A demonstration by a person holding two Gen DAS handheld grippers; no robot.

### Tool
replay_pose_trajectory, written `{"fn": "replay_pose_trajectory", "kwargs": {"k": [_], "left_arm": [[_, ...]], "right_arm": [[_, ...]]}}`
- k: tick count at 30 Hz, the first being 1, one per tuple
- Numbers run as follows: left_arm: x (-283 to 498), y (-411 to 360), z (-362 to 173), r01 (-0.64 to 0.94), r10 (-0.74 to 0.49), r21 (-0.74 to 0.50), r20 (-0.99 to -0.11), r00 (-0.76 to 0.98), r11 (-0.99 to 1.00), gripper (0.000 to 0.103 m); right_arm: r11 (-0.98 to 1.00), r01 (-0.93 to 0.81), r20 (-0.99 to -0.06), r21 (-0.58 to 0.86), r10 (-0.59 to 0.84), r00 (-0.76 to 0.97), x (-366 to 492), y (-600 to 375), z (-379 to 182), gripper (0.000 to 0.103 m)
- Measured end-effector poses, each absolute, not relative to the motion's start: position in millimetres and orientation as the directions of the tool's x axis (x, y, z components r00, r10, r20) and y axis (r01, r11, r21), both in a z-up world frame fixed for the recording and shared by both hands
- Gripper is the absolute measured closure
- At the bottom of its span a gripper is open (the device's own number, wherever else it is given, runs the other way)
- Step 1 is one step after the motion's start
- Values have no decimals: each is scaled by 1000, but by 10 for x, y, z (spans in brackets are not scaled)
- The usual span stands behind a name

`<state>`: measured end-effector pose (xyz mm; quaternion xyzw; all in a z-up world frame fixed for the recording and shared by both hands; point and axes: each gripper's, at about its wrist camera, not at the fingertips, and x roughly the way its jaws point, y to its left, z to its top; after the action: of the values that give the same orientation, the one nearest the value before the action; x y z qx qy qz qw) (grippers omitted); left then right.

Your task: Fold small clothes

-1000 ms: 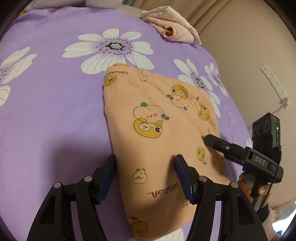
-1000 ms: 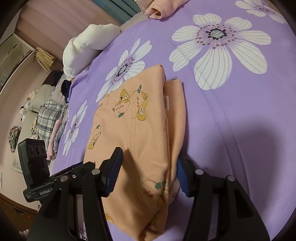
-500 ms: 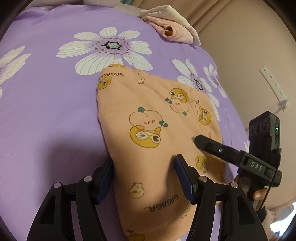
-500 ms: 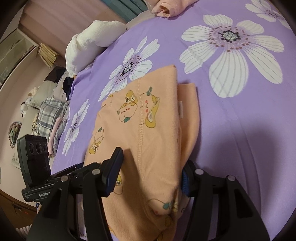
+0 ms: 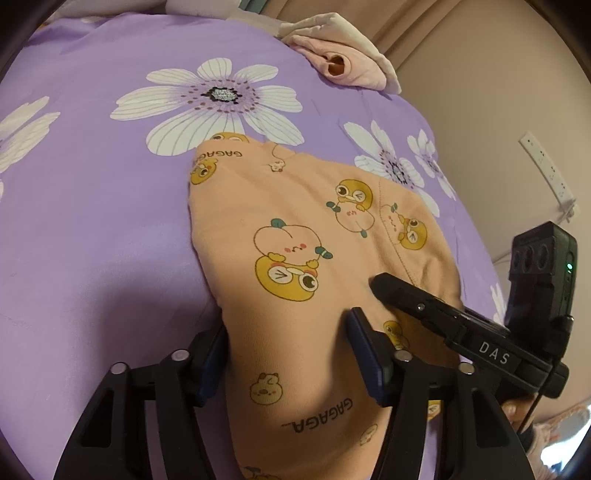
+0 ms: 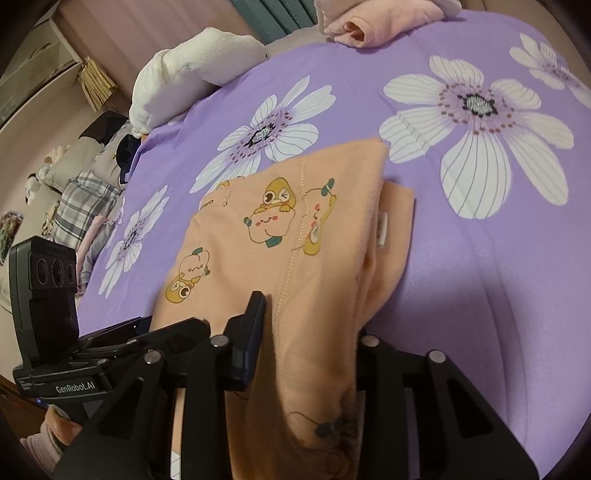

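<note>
An orange child's garment [image 5: 295, 236] printed with yellow cartoon ducks lies folded on the purple flowered bedspread [image 5: 92, 221]. My left gripper [image 5: 288, 354] is open, its jaws straddling the garment's near edge, which bulges up between them. My right gripper [image 6: 310, 336] is open too, with the cloth [image 6: 288, 240] bunched between its fingers at the other near corner. The right gripper's finger [image 5: 399, 291] shows in the left wrist view, resting on the cloth. The left gripper's body [image 6: 48, 295] shows at the left of the right wrist view.
A rolled pink garment [image 5: 343, 70] lies at the far edge of the bed; it also shows in the right wrist view [image 6: 376, 26]. A white plush pillow [image 6: 192, 70] and a pile of plaid clothes [image 6: 81, 206] sit at the left. A wall with a socket strip [image 5: 546, 173] is right.
Both grippers have moved forward along the bed, pushing the garment's near edge up and ahead. The cloth now bulges higher between the fingers of each gripper.
</note>
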<state>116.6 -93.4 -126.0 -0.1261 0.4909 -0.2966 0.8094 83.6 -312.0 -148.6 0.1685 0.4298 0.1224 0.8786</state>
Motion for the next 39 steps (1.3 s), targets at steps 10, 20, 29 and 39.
{"fn": "replay_pose_trajectory", "kwargs": {"k": [10, 20, 29, 39], "left_arm": [[1125, -847, -1193, 345, -610, -506, -704, 365, 791, 68], [987, -709, -1009, 359, -619, -506, -676, 400, 785, 69], [847, -523, -831, 363, -607, -487, -657, 447, 794, 69], [769, -207, -748, 337, -586, -480, -647, 488, 810, 69]], "right_arm": [[947, -90, -691, 308, 288, 663, 704, -2941, -1293, 81], [947, -147, -642, 285, 302, 705, 487, -2790, -1028, 82], [944, -189, -613, 271, 320, 722, 368, -2594, -847, 82], [938, -240, -608, 251, 345, 715, 355, -2302, -760, 81]]}}
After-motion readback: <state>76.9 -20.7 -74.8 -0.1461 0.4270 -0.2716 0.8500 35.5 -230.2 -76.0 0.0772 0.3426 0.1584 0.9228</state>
